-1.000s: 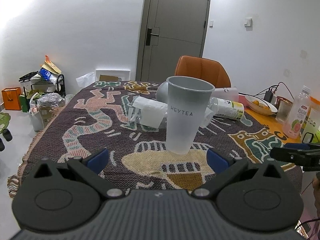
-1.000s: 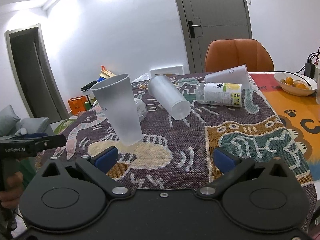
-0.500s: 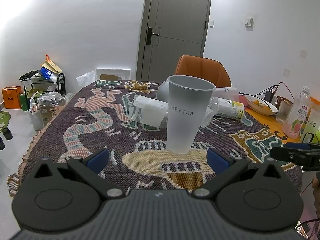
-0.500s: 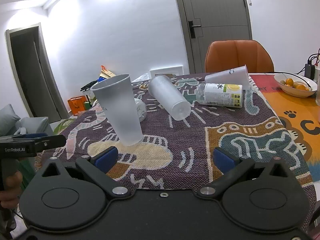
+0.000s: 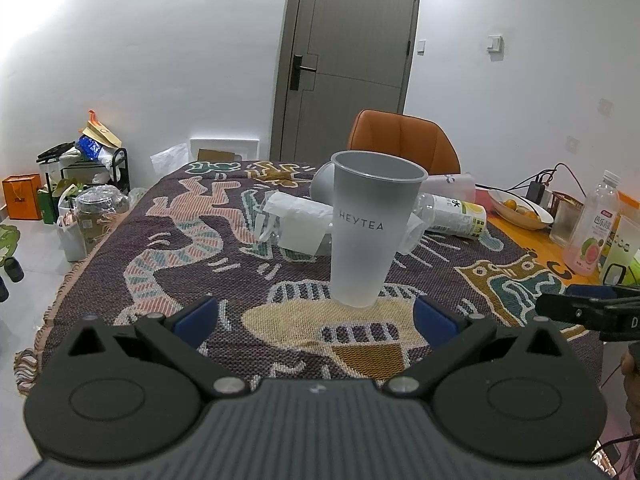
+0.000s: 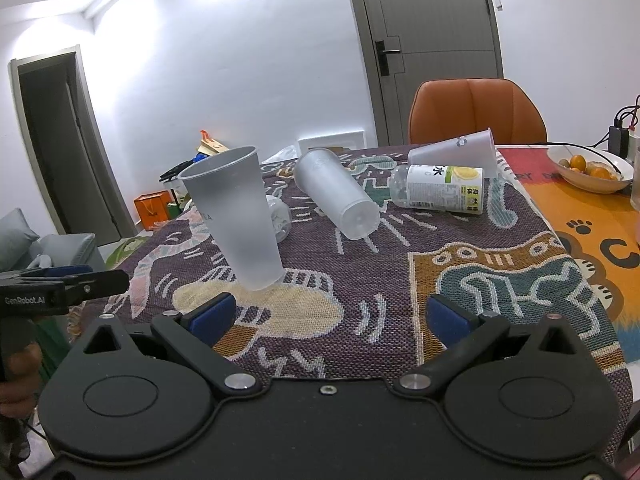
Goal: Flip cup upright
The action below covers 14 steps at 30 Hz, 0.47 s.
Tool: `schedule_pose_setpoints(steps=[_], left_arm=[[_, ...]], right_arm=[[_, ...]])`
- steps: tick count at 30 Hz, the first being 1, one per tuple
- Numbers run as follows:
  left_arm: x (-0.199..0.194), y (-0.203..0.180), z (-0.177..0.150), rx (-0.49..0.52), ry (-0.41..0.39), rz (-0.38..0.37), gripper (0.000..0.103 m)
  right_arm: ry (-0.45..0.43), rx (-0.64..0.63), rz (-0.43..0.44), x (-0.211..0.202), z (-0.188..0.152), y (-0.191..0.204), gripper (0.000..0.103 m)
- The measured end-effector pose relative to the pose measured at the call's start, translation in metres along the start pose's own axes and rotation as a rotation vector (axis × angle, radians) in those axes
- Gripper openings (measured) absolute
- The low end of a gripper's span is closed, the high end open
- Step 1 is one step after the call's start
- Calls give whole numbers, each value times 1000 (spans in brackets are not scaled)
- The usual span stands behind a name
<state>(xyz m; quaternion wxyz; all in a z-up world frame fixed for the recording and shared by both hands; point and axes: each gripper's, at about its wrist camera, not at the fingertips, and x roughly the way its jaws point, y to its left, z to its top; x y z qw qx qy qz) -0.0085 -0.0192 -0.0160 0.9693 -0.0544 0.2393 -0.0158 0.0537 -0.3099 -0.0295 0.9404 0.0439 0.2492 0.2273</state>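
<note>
A frosted HEYTEA cup [image 5: 370, 228] stands upright, mouth up, on the patterned tablecloth [image 5: 168, 264]; it also shows in the right wrist view [image 6: 240, 216]. My left gripper [image 5: 316, 314] is open and empty, just in front of the cup without touching it. My right gripper [image 6: 328, 316] is open and empty, with the cup ahead to its left. A second frosted cup [image 6: 336, 192] lies on its side behind. A third cup [image 6: 456, 152] lies on its side at the far end.
A plastic bottle [image 6: 440, 188] lies on its side beside the third cup. A crumpled white bag [image 5: 296, 224] lies behind the upright cup. A bowl of oranges [image 6: 588, 168] and a drink bottle [image 5: 592, 228] stand at the right. An orange chair [image 6: 476, 108] stands behind the table.
</note>
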Motion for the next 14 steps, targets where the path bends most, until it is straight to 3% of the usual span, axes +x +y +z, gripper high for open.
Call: schedule_pose_setpoints(steps=[14], left_arm=[[-1, 1, 0, -2, 5, 8, 103]], right_arm=[[8, 2, -4, 3, -2, -1, 103]])
